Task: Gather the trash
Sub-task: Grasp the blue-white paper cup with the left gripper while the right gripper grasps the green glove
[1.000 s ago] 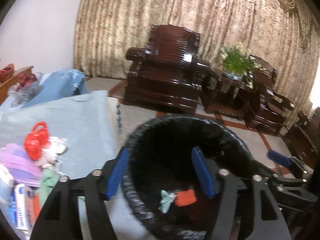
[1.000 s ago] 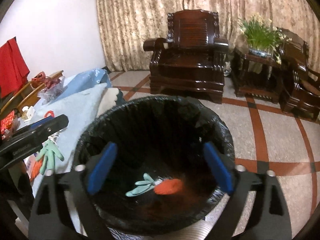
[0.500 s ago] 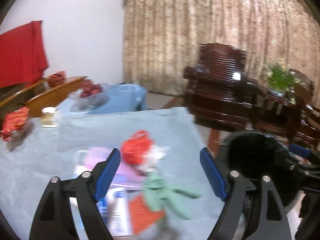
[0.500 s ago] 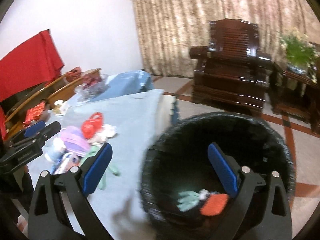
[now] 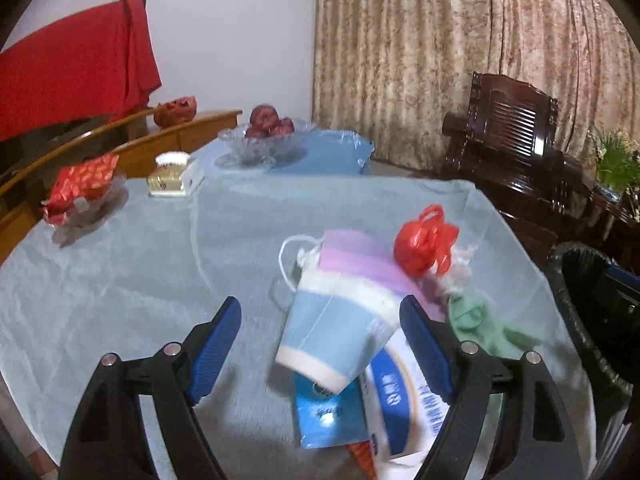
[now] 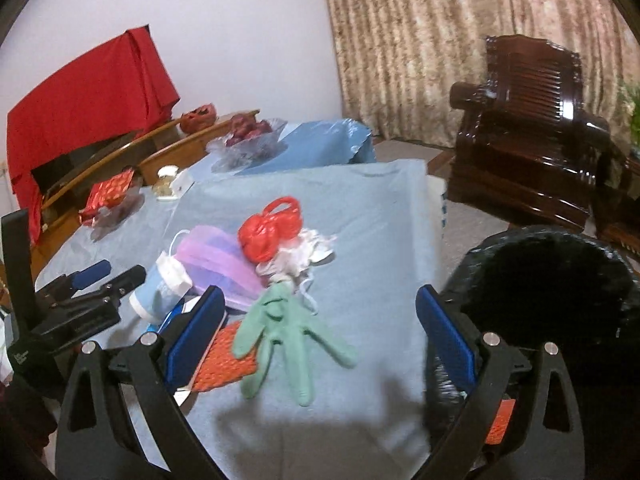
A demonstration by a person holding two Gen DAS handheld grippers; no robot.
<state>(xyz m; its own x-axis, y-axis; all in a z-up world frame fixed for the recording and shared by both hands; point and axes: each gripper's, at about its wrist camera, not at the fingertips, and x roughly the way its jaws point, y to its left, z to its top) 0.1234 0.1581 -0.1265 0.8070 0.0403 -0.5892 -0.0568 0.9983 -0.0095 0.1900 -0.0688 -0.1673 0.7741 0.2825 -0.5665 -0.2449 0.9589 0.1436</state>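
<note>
A heap of trash lies on the light blue tablecloth. In it are a blue-and-white paper cup on its side, a pink face mask, a knotted red bag, crumpled white tissue, a green glove, an orange net piece and a blue-white packet. My left gripper is open, with the cup just ahead between its fingers and untouched. My right gripper is open above the glove. The black-lined bin stands off the table's right edge.
At the table's far end are a glass bowl of red fruit, a white box and a red packet on a glass dish. A dark wooden armchair stands beyond the bin, and a red cloth hangs at far left.
Both views have swung left, from looking into the bin to facing the trash heap on the table. The left jaws stand a little wider than before.
</note>
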